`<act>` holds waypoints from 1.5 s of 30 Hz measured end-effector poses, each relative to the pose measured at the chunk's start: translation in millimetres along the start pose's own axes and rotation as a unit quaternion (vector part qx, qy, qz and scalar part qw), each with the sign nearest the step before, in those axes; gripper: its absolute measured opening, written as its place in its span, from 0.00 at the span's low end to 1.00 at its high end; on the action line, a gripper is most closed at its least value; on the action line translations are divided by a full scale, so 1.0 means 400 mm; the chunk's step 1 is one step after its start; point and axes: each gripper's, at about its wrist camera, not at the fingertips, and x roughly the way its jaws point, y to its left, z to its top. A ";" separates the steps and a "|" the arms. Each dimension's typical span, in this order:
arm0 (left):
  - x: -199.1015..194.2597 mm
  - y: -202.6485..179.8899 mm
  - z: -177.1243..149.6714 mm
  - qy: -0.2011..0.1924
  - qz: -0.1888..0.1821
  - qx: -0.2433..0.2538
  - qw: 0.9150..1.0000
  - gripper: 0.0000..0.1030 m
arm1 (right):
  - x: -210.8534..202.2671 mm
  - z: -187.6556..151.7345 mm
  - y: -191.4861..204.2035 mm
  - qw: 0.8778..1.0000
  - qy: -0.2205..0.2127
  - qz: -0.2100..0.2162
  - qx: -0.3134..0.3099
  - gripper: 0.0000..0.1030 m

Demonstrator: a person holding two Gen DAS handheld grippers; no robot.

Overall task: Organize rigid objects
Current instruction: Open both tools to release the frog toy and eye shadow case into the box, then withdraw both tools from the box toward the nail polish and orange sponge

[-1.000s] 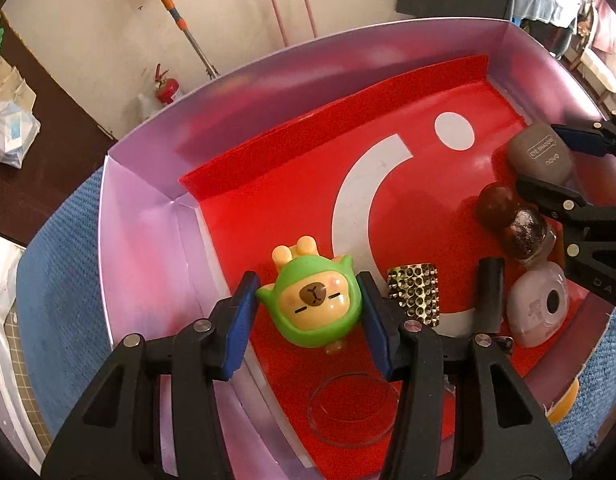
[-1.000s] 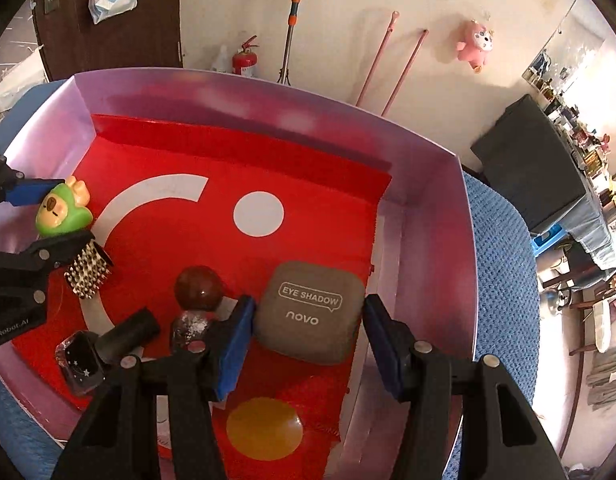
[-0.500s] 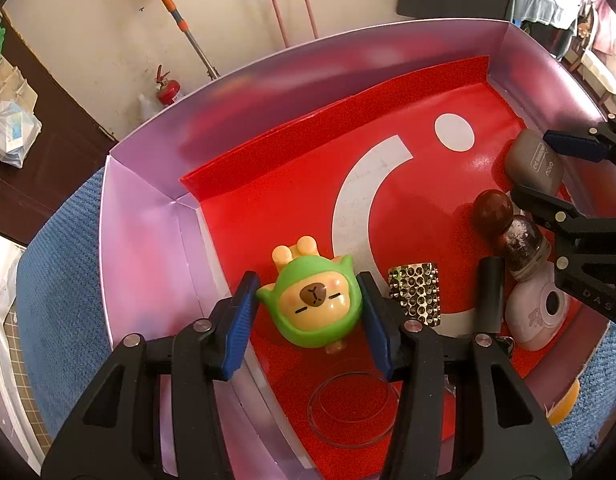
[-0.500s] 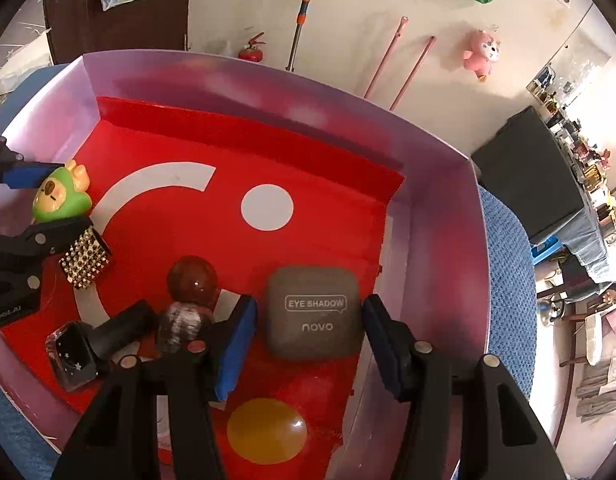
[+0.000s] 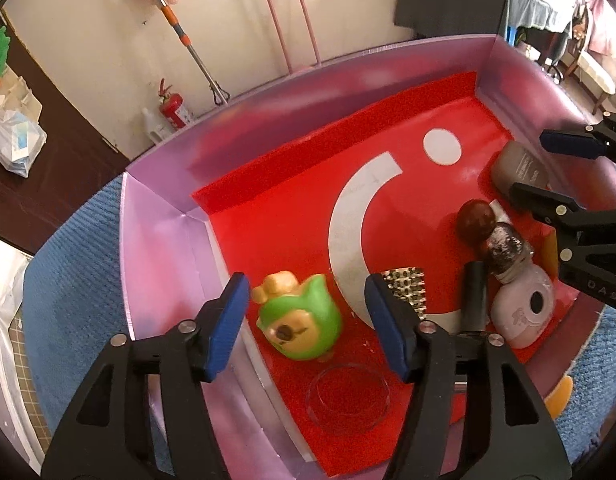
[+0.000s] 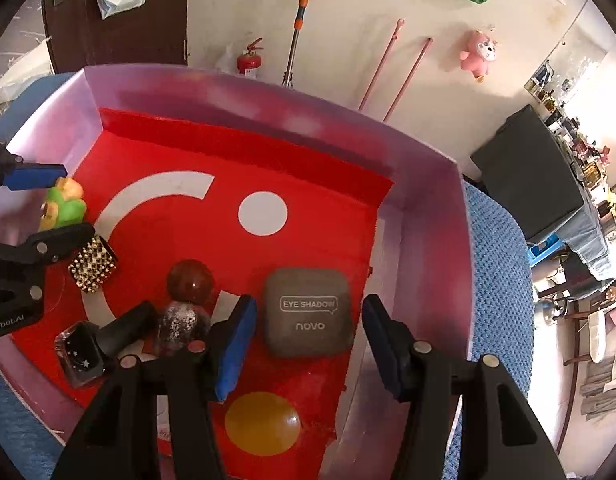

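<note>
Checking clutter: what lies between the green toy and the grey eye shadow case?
In the right wrist view, between the green capybara toy and grey eye shadow case lie a gold studded block and a brown ball.

**Bright room, bent edges, a smeared toy**

Both views are well lit and warm-toned, colours strongly saturated. Fisheye distortion bows the box [image 5: 163,216] walls and darkens every corner to black. Pale glare washes across the far lilac wall in both views. The green toy [image 5: 303,320] looks motion-smeared in the left view; the eye shadow case [image 6: 308,312] lettering reads crisply. Shadows beneath objects are short and soft.
</note>
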 end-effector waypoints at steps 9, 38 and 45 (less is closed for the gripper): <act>-0.117 0.011 -0.032 -0.058 -0.020 -0.023 0.998 0.66 | -0.112 -0.014 -0.032 0.998 -0.049 0.028 0.020 0.60; -0.497 -0.101 -0.428 -0.328 -0.024 -0.109 0.938 0.96 | -0.532 -0.382 -0.031 0.957 -0.273 0.069 0.072 1.00; -0.421 -0.137 -0.504 -0.314 -0.012 -0.141 0.939 0.96 | -0.491 -0.484 0.007 0.957 -0.268 0.073 0.083 1.00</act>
